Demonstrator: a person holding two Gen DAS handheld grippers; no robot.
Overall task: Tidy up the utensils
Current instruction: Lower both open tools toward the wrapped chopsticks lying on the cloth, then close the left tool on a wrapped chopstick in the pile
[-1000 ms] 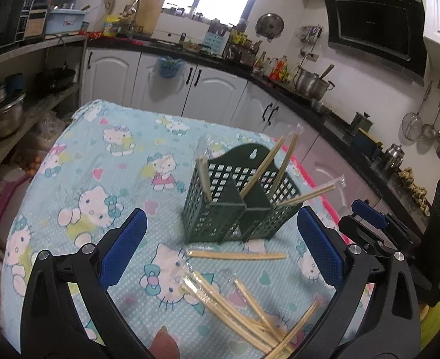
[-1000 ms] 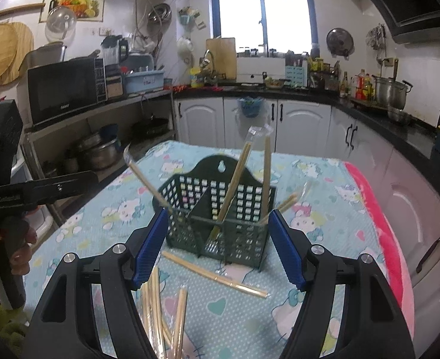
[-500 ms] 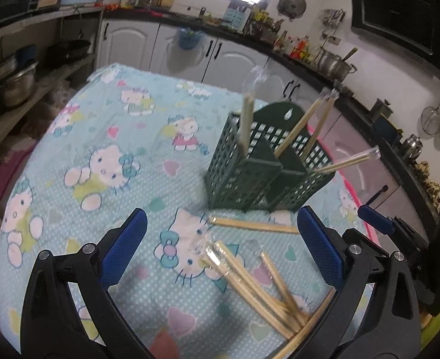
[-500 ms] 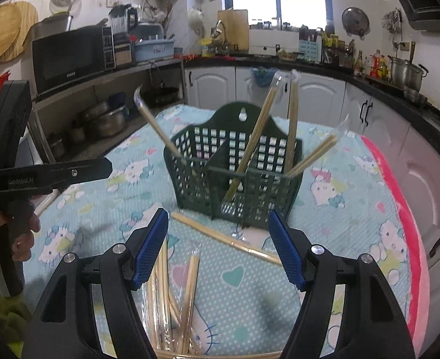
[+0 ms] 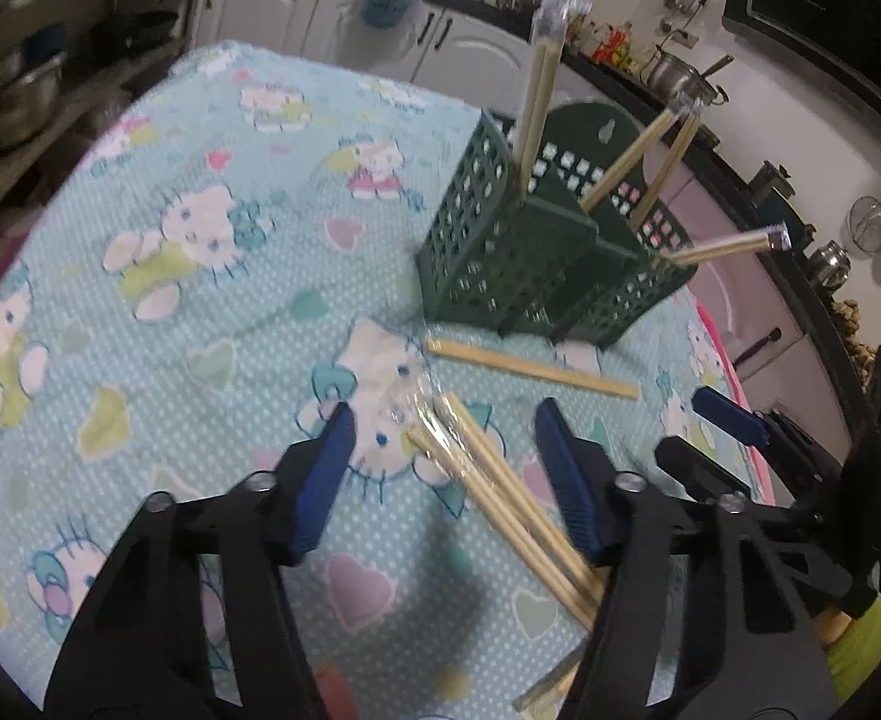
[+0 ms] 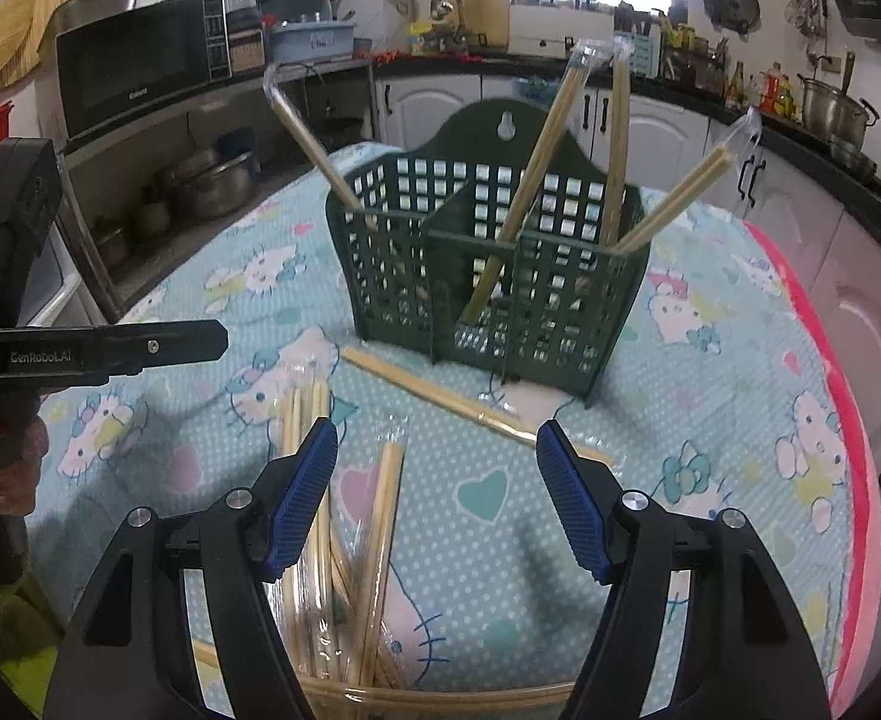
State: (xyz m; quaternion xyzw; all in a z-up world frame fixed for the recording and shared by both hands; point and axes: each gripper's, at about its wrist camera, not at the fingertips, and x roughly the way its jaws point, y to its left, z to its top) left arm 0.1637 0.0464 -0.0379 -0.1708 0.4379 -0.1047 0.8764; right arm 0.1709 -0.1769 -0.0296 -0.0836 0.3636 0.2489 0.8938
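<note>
both wrist cameras look down close over the tablecloth [image 5: 140, 312]; the green basket [image 5: 518, 252] [image 6: 488, 276] sits upper right in the left view, upper centre in the right view.

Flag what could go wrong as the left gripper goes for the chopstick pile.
1. The left hand-held gripper, jaws open, straddles several overlapping wrapped chopsticks; closing here may pinch two pairs or just slippery wrapper.
2. The green utensil basket looks light, and the pairs already in it lean outward; a bump during insertion could tip it or knock one out.
3. The right hand-held gripper, also open, hangs over the same pile, so the two could collide.
</note>
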